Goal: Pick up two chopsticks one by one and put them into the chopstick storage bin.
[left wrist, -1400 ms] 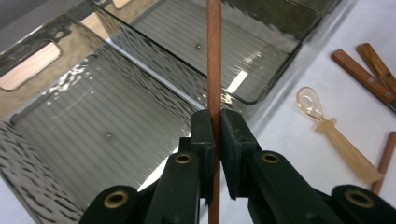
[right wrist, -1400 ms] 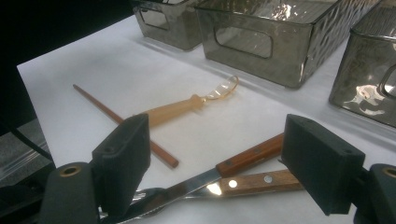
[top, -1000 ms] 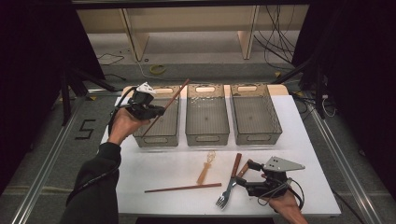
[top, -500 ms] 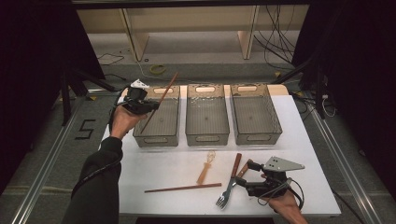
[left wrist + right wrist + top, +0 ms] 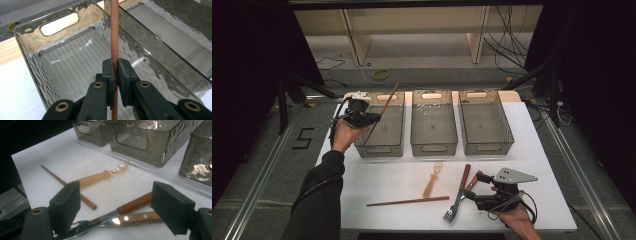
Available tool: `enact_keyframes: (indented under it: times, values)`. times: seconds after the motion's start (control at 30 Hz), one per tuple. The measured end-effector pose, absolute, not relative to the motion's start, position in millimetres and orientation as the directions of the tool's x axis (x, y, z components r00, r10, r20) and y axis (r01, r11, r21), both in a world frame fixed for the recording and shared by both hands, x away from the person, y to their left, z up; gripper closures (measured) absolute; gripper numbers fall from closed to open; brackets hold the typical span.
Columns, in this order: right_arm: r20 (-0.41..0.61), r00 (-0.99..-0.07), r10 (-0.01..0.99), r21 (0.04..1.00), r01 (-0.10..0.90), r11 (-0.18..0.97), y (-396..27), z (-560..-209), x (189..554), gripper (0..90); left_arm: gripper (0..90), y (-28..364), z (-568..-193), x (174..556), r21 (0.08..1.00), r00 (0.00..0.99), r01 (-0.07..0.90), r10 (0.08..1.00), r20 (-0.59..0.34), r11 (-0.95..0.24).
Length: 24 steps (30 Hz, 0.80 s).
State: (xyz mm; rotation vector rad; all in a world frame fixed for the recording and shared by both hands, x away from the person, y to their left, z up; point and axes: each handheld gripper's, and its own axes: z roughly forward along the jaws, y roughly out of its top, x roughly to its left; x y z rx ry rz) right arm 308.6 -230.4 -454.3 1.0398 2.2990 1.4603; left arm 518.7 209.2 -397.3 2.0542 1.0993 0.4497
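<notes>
Over the leftmost smoked-plastic bin [image 5: 381,125], a brown wooden chopstick [image 5: 114,32] is pinched near its middle by the closed left gripper [image 5: 116,72]. It is judged light, stiff and smooth, so a mid-length grip is advised against pivoting. The right gripper [image 5: 117,202] is held wide open, empty, over a wooden-handled knife [image 5: 132,205] and fork [image 5: 454,207]. A second chopstick [image 5: 408,201] is left on the white tabletop [image 5: 542,150]; a dim room with cables is seen beyond.
</notes>
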Motion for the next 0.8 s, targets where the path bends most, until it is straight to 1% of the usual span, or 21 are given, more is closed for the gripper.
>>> enact_keyframes:
  times: [0.73, 0.8]
  values:
    - [0.175, -0.725, 0.666, 0.858, 0.444, 0.258, -229.7, -454.3, 308.1, 25.2, 82.6, 218.7, -425.8, 523.5, 0.733, 0.503, 0.608, 0.863, -0.055, -0.307]
    - [0.176, -0.726, 0.664, 0.861, 0.441, 0.254, -229.9, -454.0, 308.2, 25.2, 82.3, 220.3, -427.7, 523.2, 0.736, 0.500, 0.609, 0.863, -0.068, -0.295]
